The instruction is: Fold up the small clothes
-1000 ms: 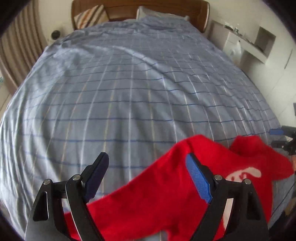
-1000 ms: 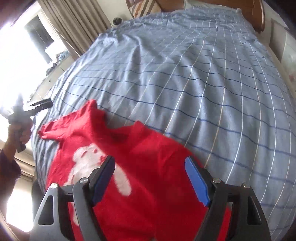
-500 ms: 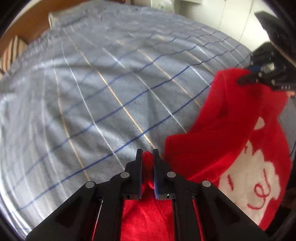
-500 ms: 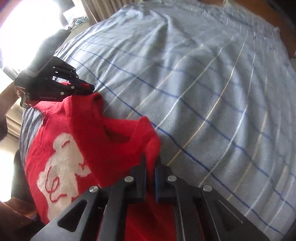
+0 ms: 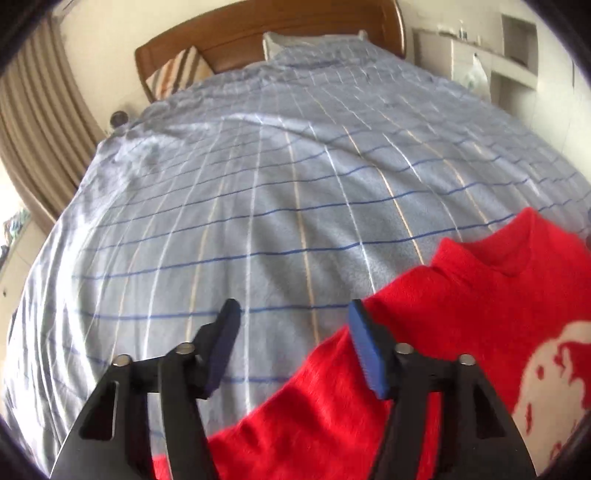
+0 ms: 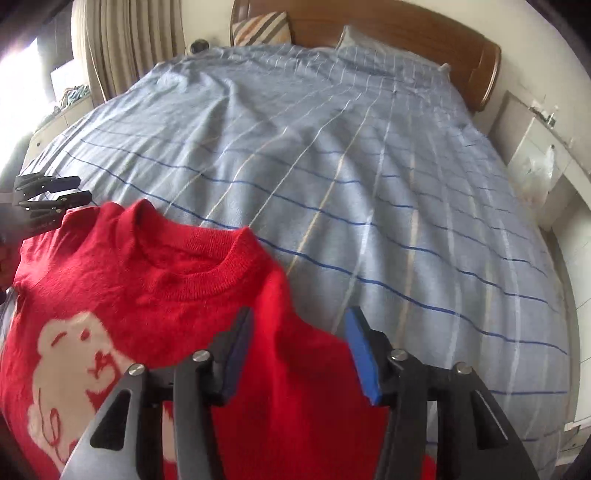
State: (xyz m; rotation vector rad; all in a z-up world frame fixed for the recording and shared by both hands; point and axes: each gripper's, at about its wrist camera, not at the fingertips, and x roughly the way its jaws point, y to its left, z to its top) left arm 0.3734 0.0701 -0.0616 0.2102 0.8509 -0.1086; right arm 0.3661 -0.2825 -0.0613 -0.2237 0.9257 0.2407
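One red sweater (image 6: 155, 295) lay front-up at the near edge of the bed (image 6: 332, 155), w/ a white bear motif (image 6: 77, 362) on its chest. Right wrist view showed the whole neckline & bear face; left wrist view caught only the sweater's (image 5: 461, 332) left part & a sliver of the motif. Left gripper (image 5: 291, 347) was released, jaws apart, holding nothing, over the sleeve edge. Right gripper (image 6: 299, 354) was likewise spread, gripping nothing, above the shoulder. Two pillows: one striped (image 6: 262, 27), one blue (image 6: 373, 44), by the headboard (image 6: 424, 33).
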